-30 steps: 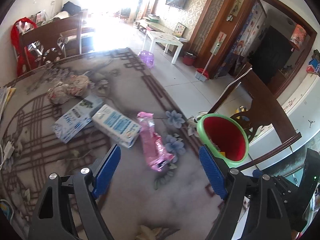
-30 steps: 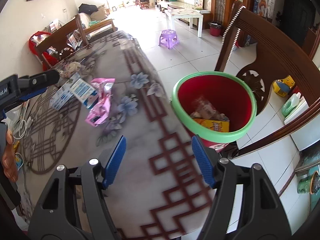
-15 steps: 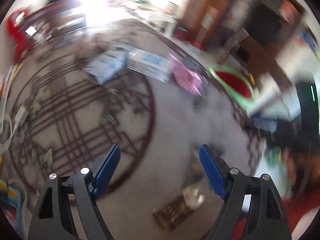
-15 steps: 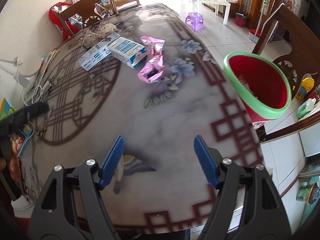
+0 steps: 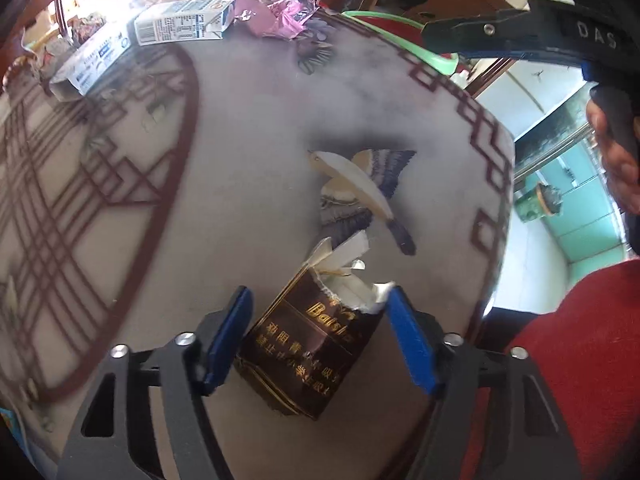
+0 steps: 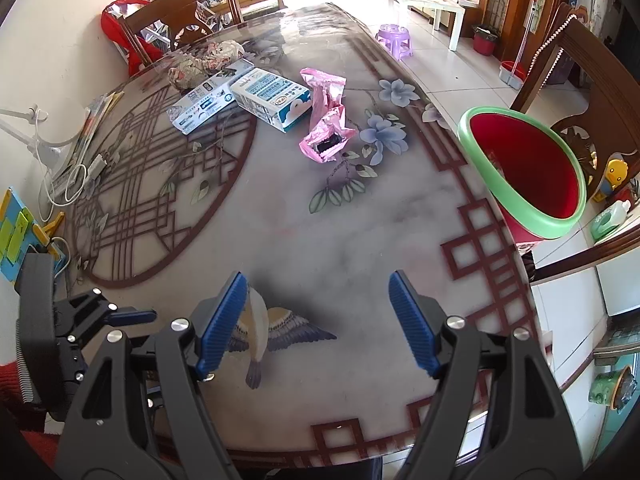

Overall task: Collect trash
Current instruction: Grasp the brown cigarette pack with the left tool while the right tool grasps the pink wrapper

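Okay, quick notes for the pack grab:

1. Left gripper (image 5: 320,340): straddling the dark cigarette pack (image 5: 312,344) at 6 o'clock in the left wrist view, near the table (image 5: 248,184) edge. Just been closing on it, with the blue pads (image 5: 230,336) seemingly snug on both flanks now and the right one up against the torn top.
2. Right gripper (image 6: 318,320): spread wide, holding nothing, hovering over the bird print (image 6: 264,332).
3. Probably best to squeeze gently, since a half-ripped pack like that likely crushes or sheds foil. Grip lower on the body rather than on the flap.
4. Lift straight up before swinging, then head for the red bin (image 6: 532,228) at 3 o'clock in the right wrist view, just off the table edge.
5. Still up at 12 o'clock: pink wrapper (image 6: 326,120) and two cartons (image 6: 272,98). Leave those for later.
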A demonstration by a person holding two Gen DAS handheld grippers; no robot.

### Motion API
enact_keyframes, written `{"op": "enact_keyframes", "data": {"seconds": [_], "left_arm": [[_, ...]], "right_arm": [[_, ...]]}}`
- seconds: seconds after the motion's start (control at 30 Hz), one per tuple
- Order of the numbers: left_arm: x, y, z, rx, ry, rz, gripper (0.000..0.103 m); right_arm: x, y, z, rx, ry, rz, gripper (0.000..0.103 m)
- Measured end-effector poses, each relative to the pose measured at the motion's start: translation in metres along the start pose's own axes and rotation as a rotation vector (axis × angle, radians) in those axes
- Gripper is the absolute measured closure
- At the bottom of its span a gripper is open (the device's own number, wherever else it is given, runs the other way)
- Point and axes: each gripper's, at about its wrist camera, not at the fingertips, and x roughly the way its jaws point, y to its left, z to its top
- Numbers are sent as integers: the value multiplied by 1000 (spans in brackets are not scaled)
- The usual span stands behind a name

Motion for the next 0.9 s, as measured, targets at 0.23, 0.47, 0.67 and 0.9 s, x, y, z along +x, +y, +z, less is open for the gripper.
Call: {"op": "enact_keyframes", "data": {"seconds": [0.23,0.47,0.67,0.9], "left_arm": [[-11,13,7,-115,-67,-47,69],[-29,47,32,-340,-163,81,78],[-34,80,38,-504,-190,106,63],[-49,74,33,-395,-194,39,35]], "right_arm": [[7,-6,8,22,14,17,32],[20,-6,52,-13,-27,18,32],[54,-4,116,-61,-32,12,32],[113,-9,154,-108,70,8,32]]}}
